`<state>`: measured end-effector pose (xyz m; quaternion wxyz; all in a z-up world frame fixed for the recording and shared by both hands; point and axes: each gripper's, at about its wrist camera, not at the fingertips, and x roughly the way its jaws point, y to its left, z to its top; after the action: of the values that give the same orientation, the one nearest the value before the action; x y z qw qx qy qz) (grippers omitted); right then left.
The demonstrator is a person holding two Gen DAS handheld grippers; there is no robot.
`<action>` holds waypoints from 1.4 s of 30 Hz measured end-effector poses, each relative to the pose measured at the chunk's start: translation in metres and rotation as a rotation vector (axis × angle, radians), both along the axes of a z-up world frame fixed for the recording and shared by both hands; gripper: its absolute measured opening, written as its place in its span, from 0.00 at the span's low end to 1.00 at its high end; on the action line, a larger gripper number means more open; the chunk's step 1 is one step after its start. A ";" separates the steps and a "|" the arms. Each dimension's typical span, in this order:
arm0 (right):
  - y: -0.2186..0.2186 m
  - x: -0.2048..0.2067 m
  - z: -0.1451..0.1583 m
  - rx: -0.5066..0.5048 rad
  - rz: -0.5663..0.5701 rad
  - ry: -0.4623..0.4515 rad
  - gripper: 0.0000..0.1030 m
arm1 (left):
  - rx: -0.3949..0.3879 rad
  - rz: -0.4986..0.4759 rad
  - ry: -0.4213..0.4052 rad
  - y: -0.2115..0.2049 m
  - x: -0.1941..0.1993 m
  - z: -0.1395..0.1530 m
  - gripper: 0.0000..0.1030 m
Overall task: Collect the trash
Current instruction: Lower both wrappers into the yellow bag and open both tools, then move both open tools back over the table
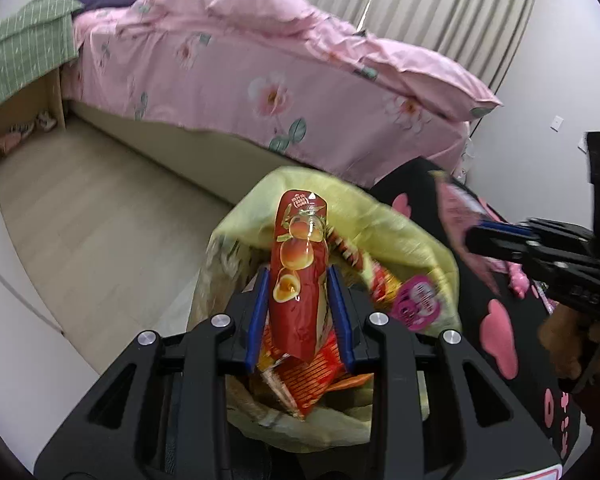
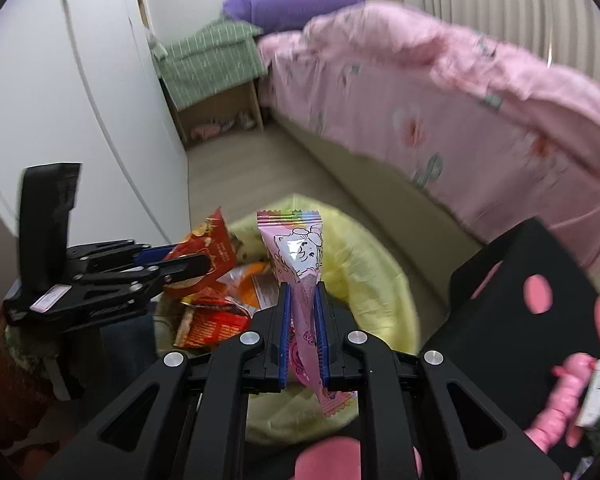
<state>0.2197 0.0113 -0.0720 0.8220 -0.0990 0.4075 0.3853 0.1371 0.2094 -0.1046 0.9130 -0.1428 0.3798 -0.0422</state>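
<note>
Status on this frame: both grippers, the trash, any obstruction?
Left gripper shut on red wrapper. Right gripper shut on pink wrapper. Both over the yellow trash bag, wrappers already inside. Nothing blocking the drop.

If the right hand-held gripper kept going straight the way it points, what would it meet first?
Probably the far inner wall of the yellow plastic trash bag, just past the pink snack wrapper held in the right hand-held gripper. Depth is unclear; beyond lies wooden floor.
</note>
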 end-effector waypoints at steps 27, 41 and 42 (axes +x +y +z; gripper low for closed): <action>0.023 0.021 -0.042 -0.143 0.030 0.037 0.14 | -0.020 -0.046 0.027 0.000 0.007 -0.011 0.46; -0.045 -0.010 0.016 -0.006 -0.069 -0.067 0.40 | 0.042 0.062 -0.139 -0.011 -0.012 0.066 0.52; -0.061 -0.015 0.025 0.016 -0.097 -0.085 0.40 | 0.047 0.050 -0.156 -0.019 -0.013 0.072 0.52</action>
<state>0.2046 -0.0498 -0.0474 0.8571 -0.0889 0.3734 0.3437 0.1241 0.1902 -0.0323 0.9436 -0.1269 0.3049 -0.0215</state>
